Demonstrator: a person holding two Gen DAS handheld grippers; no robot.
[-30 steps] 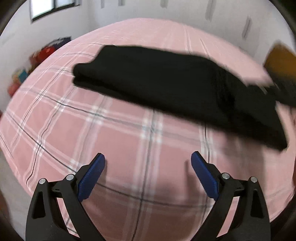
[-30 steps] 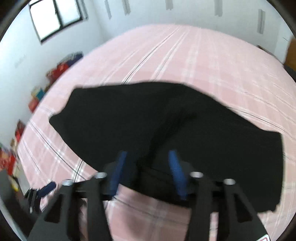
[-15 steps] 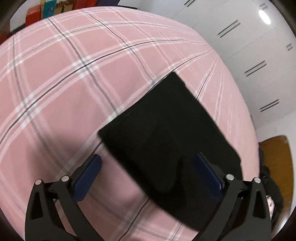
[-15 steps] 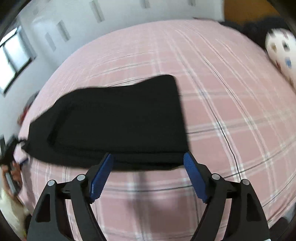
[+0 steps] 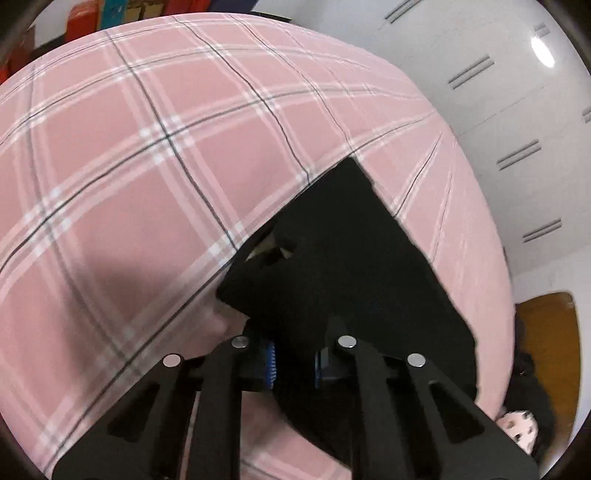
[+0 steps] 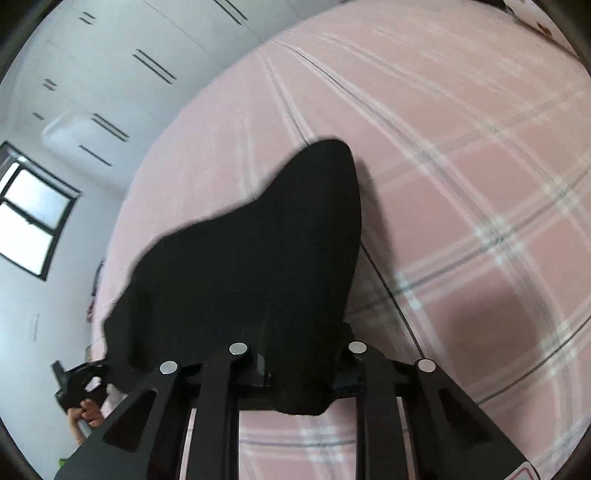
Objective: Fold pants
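The black pants (image 5: 351, 258) lie folded on the pink plaid bed (image 5: 129, 177). In the left wrist view my left gripper (image 5: 293, 363) is shut on the near end of the pants, blue pads close together with black cloth between them. In the right wrist view the pants (image 6: 266, 258) stretch away from my right gripper (image 6: 299, 373), which is shut on their other end; cloth drapes over and hides its pads. The left gripper and the hand holding it show in the right wrist view (image 6: 79, 384) at the lower left.
The pink plaid bed (image 6: 461, 166) fills both views. White cupboard doors (image 5: 498, 92) stand behind it. A window (image 6: 29, 218) is at the left. Coloured boxes (image 5: 110, 14) line the far wall. A wooden floor patch (image 5: 550, 332) and a white-and-black toy (image 5: 517, 432) lie beyond the bed's edge.
Both grippers were open half a second ago, just short of the pants. Now each has moved in and shut on an end of the pants.
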